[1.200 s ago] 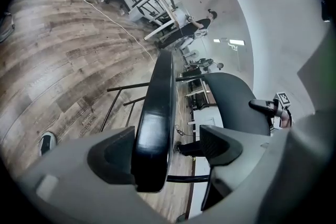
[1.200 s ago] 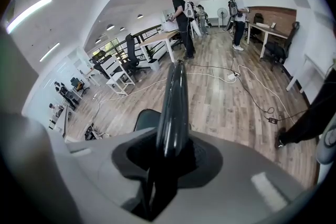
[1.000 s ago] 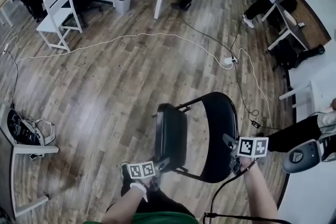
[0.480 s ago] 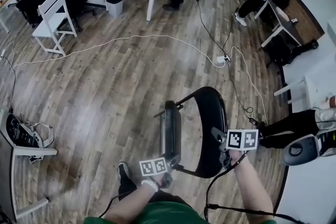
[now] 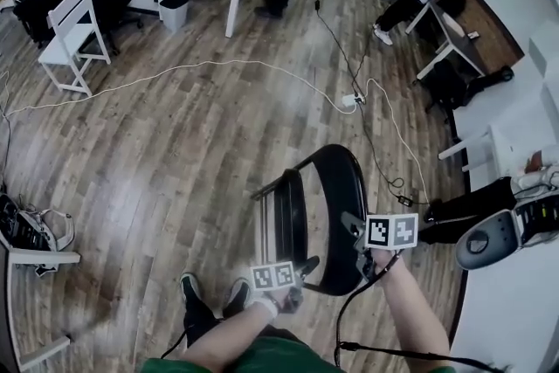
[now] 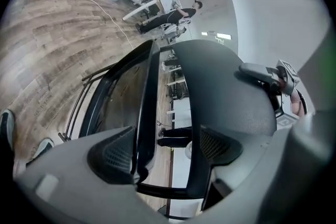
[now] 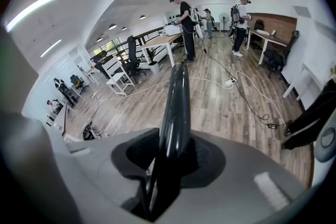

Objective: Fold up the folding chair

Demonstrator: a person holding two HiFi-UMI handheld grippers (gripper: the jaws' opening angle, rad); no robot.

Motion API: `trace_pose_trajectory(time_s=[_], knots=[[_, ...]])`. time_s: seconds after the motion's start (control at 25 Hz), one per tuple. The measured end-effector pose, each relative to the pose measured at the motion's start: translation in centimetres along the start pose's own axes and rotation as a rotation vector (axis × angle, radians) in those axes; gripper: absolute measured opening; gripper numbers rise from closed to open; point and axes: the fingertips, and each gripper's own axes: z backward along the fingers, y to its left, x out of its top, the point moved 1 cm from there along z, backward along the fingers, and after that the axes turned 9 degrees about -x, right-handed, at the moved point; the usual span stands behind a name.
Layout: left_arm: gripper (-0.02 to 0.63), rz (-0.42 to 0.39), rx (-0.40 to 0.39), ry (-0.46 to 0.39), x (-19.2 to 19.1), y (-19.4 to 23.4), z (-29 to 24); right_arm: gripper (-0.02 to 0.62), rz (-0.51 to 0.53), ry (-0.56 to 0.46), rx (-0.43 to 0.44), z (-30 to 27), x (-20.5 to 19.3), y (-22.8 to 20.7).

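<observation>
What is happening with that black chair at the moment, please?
A person is folding a black folding chair with two handheld grippers. The right gripper has the backrest edge between its jaws, which are opening slightly. The left gripper has its jaws apart, the seat edge beside one pad. The seat is tipped up close to the backrest, nearly folded.

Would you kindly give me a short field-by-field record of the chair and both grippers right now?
chair: black folding chair, nearly folded, wood floor beneath
seat: tipped upright, close beside backrest, narrow gap between
left gripper: jaws apart, seat edge by one pad
right gripper: clamped on backrest rim
nearby: white cable across floor
</observation>
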Motion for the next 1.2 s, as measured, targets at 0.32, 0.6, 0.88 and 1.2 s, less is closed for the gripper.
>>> trace_pose_trajectory(time_s=[0.32,0.6,0.88,1.2], knots=[[0.399,0.051,-0.05,0.013,-0.7,-1.4,-3.3,0.111,0.006,0.007,-0.02,0.2,0.3,-1.9],[0.399,0.055,-0.11,0.061,-1.0,-1.9,-4.2,0.112,-0.002,0.007,-0.015,0.2,0.5,-2.6],[0.399,-0.098,-0.066,0.175,0.0,-2.2,-0.8,0.112,0.007,0.022,-0.003,0.3,0.6,-0.1],[0.397,-0.159,-0.042,0.066,5.9,-3.4,6.3,0.11,0.04,0.042,-0.065,0.4,0.0,-0.5]])
